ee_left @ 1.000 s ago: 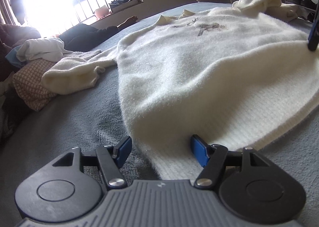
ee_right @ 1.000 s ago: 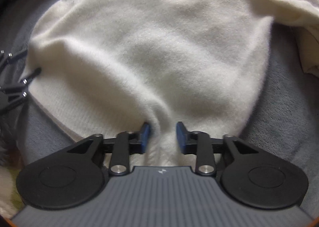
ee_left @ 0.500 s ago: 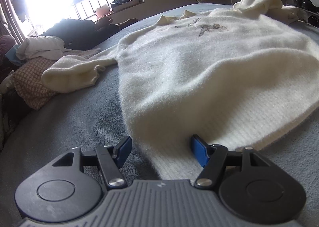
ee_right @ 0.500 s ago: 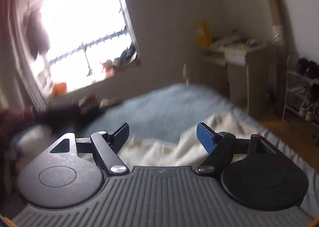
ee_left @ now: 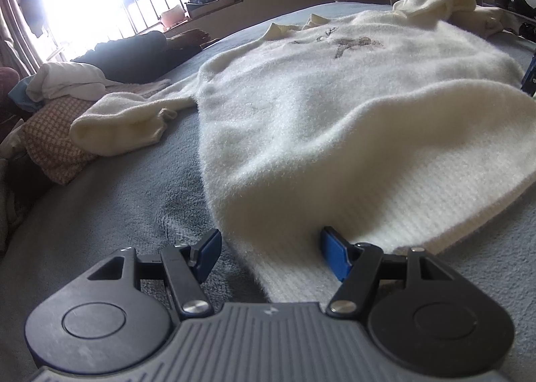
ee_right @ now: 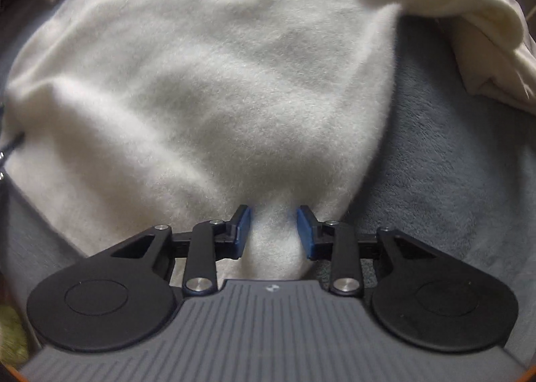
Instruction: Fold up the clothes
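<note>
— Two grippers worked one sweater (ee_left: 335, 120) spread flat on our bed (ee_left: 110, 201)?
— Yes. Our left gripper (ee_left: 270, 251) gaped wide astride its hem corner; our right gripper (ee_right: 273, 229) stood half-parted around a hem fold.

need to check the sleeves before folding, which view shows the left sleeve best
The left wrist view: the left sleeve lies bunched on the grey blanket. The right wrist view shows only its edge.
</note>
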`<move>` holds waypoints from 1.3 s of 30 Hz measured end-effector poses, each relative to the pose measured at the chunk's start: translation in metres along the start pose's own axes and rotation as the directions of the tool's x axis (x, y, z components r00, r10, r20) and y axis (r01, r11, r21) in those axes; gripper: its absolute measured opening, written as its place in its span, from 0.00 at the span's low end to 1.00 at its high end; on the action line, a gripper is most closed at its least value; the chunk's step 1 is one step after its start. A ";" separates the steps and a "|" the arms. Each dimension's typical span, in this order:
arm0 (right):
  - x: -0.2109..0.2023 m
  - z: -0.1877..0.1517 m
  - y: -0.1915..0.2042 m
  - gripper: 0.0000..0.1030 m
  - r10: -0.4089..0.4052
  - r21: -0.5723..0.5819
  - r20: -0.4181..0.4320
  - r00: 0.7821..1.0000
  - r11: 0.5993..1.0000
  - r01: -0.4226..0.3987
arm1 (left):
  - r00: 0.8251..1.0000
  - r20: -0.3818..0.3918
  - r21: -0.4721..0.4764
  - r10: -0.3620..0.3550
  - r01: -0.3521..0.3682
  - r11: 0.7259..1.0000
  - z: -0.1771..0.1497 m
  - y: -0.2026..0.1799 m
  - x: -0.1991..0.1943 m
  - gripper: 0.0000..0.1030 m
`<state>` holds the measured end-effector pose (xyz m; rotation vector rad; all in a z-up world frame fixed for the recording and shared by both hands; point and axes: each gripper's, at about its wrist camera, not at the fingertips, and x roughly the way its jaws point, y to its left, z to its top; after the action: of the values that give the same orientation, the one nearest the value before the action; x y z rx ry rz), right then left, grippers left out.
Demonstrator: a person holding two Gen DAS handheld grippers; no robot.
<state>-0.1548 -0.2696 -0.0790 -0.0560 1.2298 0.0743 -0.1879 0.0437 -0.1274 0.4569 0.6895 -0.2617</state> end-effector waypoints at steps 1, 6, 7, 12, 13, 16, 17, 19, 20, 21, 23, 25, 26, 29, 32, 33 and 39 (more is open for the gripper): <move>-0.002 0.001 -0.001 0.13 -0.004 -0.006 0.012 1.000 1.000 0.005 | 1.000 0.000 0.002 0.000 0.000 1.000 0.000 0.000 0.000 0.65; -0.007 0.006 -0.011 0.03 -0.026 -0.017 0.075 0.997 0.999 0.027 | 1.000 0.007 0.029 -0.002 0.002 1.000 -0.001 -0.001 0.000 0.66; -0.007 0.006 -0.014 0.03 -0.033 -0.010 0.081 0.996 0.999 0.034 | 1.000 0.007 0.036 -0.002 0.002 0.999 0.000 -0.001 0.000 0.66; 0.007 -0.002 -0.021 0.03 -0.033 0.023 0.049 0.998 0.999 0.032 | 1.000 0.004 0.066 -0.002 0.002 0.998 0.002 -0.002 0.000 0.66; 0.004 -0.003 -0.020 0.04 -0.031 0.027 0.043 0.999 0.999 0.030 | 1.000 0.005 0.070 -0.003 0.003 0.998 0.002 -0.003 0.000 0.66; -0.019 -0.002 -0.017 0.15 -0.008 0.031 0.061 0.998 1.000 0.006 | 1.000 0.010 0.079 -0.005 0.005 0.997 0.002 -0.002 0.000 0.66; -0.028 -0.003 -0.013 0.15 -0.002 0.007 0.075 0.997 1.000 0.002 | 1.000 0.012 0.082 -0.005 0.004 0.997 0.001 -0.003 0.000 0.66; -0.047 -0.006 -0.004 0.15 0.010 -0.042 0.103 0.995 0.999 -0.006 | 1.000 0.014 0.089 -0.005 0.004 0.996 0.001 -0.003 0.000 0.66; -0.052 -0.007 0.001 0.15 0.028 -0.071 0.103 0.994 0.997 -0.021 | 1.000 0.013 0.092 -0.006 0.005 0.996 0.002 -0.003 0.000 0.66; -0.052 -0.008 0.009 0.15 0.065 -0.109 0.079 0.995 0.992 -0.056 | 1.000 0.012 0.096 -0.007 0.006 0.995 0.002 -0.003 0.000 0.66; -0.042 -0.011 0.027 0.14 0.119 -0.192 0.004 0.993 0.975 -0.116 | 1.000 0.009 0.101 -0.012 0.011 0.995 0.003 -0.002 -0.001 0.66; -0.020 -0.018 0.040 0.13 0.100 -0.245 -0.078 0.992 0.963 -0.116 | 1.000 0.009 0.104 -0.020 0.019 0.994 0.003 0.000 -0.001 0.66; -0.008 -0.022 0.041 0.14 0.087 -0.249 -0.117 0.989 0.962 -0.114 | 1.000 0.009 0.105 -0.024 0.023 0.994 0.003 0.001 -0.002 0.66; 0.008 -0.025 0.042 0.14 0.075 -0.243 -0.177 0.981 0.963 -0.117 | 0.999 0.013 0.112 -0.035 0.034 0.993 0.002 0.003 -0.004 0.65; -0.010 -0.018 0.048 0.14 0.094 -0.246 -0.154 0.984 0.961 -0.130 | 0.999 0.016 0.115 -0.049 0.047 0.992 0.001 0.006 -0.005 0.65; -0.017 -0.016 0.052 0.14 0.109 -0.258 -0.137 0.985 0.956 -0.142 | 0.998 0.015 0.113 -0.054 0.052 0.992 0.001 0.007 -0.005 0.65; 0.011 -0.028 0.066 0.14 0.099 -0.294 -0.186 0.978 0.944 -0.151 | 0.998 0.009 0.045 -0.065 0.064 0.997 0.004 0.021 -0.018 0.63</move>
<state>-0.1832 -0.2057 -0.0984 -0.2594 1.3824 0.3793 -0.1914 0.0610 -0.1057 0.4763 0.6898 -0.3406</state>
